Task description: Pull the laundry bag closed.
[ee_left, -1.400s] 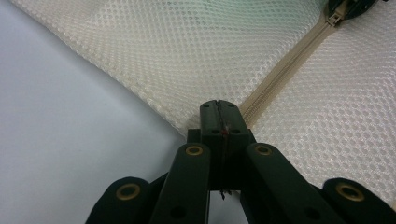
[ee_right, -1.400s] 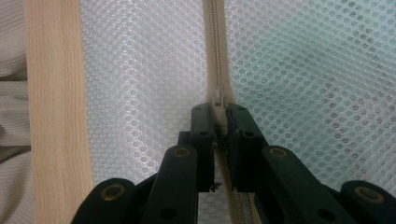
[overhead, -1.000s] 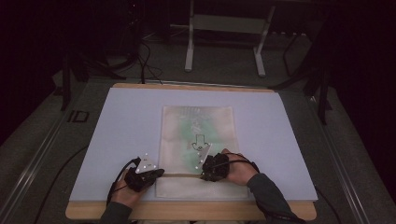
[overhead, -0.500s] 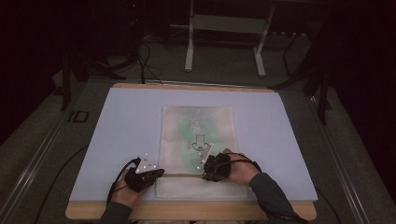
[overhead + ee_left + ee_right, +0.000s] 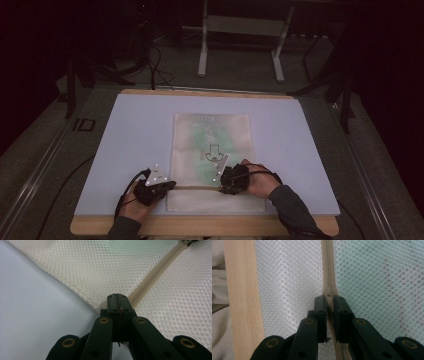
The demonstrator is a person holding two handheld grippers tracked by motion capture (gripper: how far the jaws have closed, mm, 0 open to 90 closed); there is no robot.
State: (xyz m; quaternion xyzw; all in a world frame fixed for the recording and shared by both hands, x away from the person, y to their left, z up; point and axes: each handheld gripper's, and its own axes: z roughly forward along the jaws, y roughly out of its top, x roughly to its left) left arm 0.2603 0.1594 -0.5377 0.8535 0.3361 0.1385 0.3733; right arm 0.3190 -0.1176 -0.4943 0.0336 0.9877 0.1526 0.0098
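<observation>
Mesh bag [image 5: 212, 150] lies on a pale mat [image 5: 135, 140] over a wooden table [image 5: 200, 226], dark room.

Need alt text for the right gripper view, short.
The right gripper's two black jaws are closed on the zipper pull of a white mesh bag, with the beige zipper running straight up the picture. Green shows through the mesh right of the zipper; a light wooden table edge runs down the left.
</observation>
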